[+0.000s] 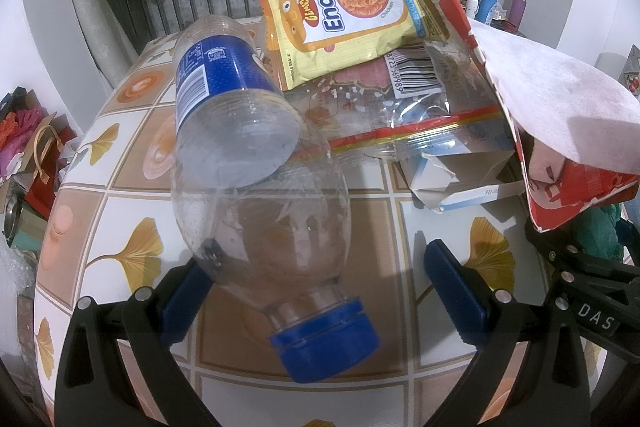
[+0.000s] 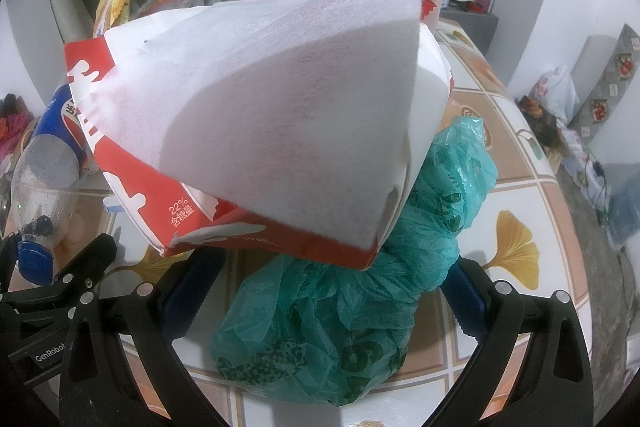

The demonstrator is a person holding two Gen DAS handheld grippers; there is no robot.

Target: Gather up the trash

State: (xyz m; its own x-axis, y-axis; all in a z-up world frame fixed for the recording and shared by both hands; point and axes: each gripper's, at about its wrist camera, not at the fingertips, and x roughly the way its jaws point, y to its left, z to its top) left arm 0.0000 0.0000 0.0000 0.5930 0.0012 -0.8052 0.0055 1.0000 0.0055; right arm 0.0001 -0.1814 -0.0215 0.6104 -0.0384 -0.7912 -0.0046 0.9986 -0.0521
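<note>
Wide left tongs (image 1: 320, 291) straddle a clear bottle (image 1: 264, 227); wide right tongs (image 2: 328, 291) flank a green bag (image 2: 352, 287).

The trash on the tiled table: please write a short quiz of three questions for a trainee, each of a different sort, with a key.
1. True or false: the left gripper has its fingers wide apart around the clear bottle.
2. What colour is the bottle's cap? A) red B) blue C) white
3. Fill in: the crumpled ____ plastic bag lies between the fingers of the right gripper, under the red and white paper bag.

Key: 1 true; 2 B; 3 green.
</note>
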